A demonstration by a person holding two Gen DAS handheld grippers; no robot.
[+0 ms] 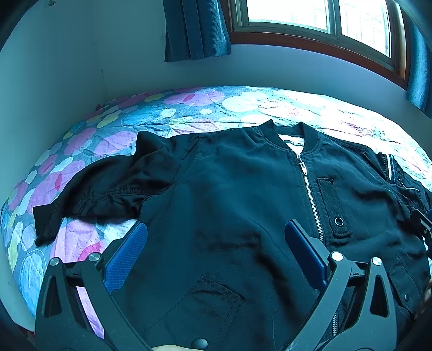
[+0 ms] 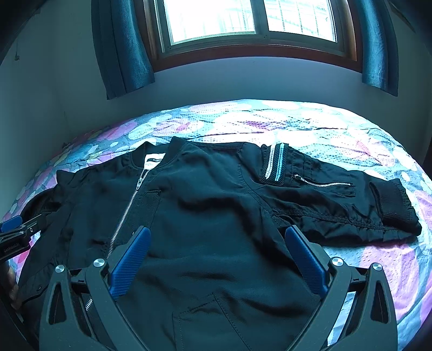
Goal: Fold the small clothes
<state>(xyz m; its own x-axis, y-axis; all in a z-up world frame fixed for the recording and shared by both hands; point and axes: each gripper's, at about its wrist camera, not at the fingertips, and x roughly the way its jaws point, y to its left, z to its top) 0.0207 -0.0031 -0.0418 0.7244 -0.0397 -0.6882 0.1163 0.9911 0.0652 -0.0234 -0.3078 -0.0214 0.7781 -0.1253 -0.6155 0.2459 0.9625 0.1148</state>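
A small black bomber jacket [image 1: 243, 194] lies flat on the bed, front up, zipped, collar toward the window. It also fills the right wrist view [image 2: 205, 216]. Its left sleeve [image 1: 89, 191] is bunched and bent out to the left. Its right sleeve [image 2: 337, 199] stretches out to the right, with a zip pocket and a ribbed cuff. My left gripper [image 1: 216, 229] is open and empty above the jacket's lower left front. My right gripper [image 2: 216, 235] is open and empty above the lower right front. The left gripper also shows at the left edge of the right wrist view [image 2: 16, 232].
The bed has a floral quilt [image 1: 89, 140] in pink, white and blue, also seen in the right wrist view [image 2: 364, 140]. A wall with a window [image 2: 248, 21] and blue curtains [image 2: 121, 48] stands behind the bed.
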